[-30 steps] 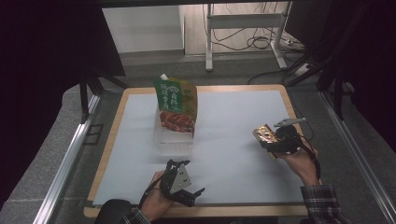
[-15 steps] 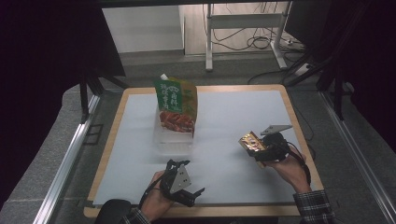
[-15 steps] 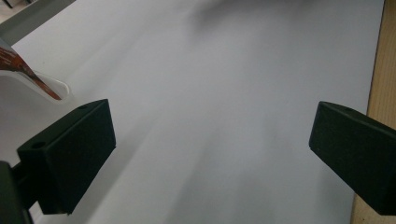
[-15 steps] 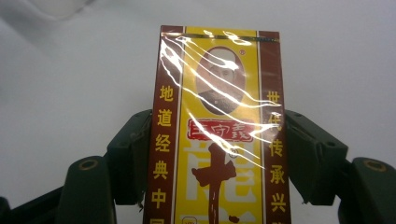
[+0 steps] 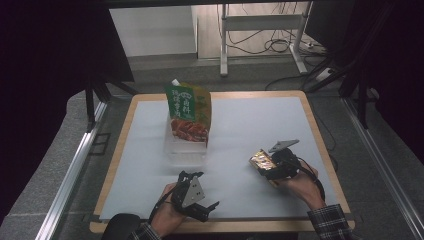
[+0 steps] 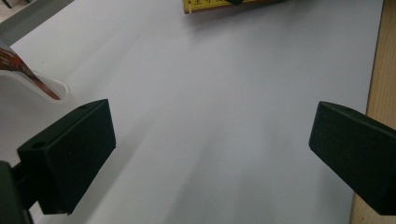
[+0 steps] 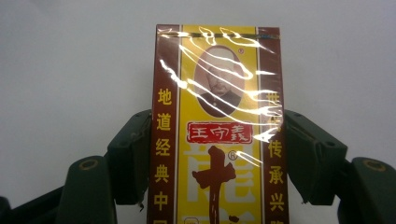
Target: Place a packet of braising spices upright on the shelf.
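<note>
I see the high view from above the near edge, looking forward and down over the whole white table [image 5: 250, 130]. My left gripper view sits low and close, facing across the surface toward the yellow box [image 6: 224, 4]. My right gripper view looks along its jaws at that box [image 7: 217, 121] from very near.

One yellow spice box [image 5: 262, 161] was there, and one green pouch [image 5: 189, 112] stood in one clear plastic container [image 5: 186, 148]. Two grippers were counted, left [image 5: 197, 197] and right [image 5: 272, 169], over one white board [image 5: 250, 125].
</note>
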Demonstrator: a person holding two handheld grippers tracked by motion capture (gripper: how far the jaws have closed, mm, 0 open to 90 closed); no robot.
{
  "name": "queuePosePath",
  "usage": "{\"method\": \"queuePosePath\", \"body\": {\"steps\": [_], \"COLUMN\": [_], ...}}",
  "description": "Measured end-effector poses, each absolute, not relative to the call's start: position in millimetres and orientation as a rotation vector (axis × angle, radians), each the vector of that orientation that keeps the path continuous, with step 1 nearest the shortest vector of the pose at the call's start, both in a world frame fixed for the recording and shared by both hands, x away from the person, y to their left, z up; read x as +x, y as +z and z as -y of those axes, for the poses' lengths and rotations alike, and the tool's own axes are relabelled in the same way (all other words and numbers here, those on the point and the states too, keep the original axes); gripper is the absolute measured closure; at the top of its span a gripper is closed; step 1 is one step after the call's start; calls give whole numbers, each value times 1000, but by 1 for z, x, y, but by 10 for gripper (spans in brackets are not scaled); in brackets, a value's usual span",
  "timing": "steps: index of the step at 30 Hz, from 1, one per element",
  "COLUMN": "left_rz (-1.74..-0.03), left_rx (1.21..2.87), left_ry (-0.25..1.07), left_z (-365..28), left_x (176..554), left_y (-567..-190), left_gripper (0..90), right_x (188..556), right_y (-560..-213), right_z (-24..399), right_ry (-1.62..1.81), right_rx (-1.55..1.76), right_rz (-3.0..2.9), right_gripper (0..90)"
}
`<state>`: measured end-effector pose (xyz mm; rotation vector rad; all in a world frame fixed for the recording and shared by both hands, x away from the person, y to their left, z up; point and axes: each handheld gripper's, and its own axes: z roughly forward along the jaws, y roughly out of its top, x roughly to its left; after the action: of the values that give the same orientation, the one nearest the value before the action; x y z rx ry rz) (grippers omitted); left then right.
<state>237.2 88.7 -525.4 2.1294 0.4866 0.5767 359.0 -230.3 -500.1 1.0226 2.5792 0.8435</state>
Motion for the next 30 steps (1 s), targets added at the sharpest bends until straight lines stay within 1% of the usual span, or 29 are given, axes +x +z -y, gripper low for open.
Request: {"method": "queuePosePath", "body": {"steps": [1,5,8,15,16,18,22,30], "left_rz": [-485,-480,-480,-480,-479,-479,-479,-474], "left_rx": [2131,2134,2132,2132,2133,2135,2139,2142], "left_ry": [577,578,579,578,579,579,580,582], "left_z": [-88,-88,-88,-87,-87,-87,-87,-87], "left_x": [237,237,237,237,237,236,236,237], "left_y": [-525,-526,-525,-526,-526,-526,-526,-526], "left_gripper": [3,3,3,3,3,3,3,3], "right_x": [360,362,363,367,367,368,371,377], "right_y": [-500,-498,-494,-487,-486,-484,-480,-478], "right_z": [231,233,235,232,232,230,225,208], "right_ry": [850,870,879,825,815,796,739,579], "right_rx": [1023,1048,1059,1124,1126,1110,1092,1011], "right_rz": [-2580,-2586,-2588,-2641,-2647,-2669,-2687,-2755], "right_gripper": [307,229,193,169,145,133,143,224]}}
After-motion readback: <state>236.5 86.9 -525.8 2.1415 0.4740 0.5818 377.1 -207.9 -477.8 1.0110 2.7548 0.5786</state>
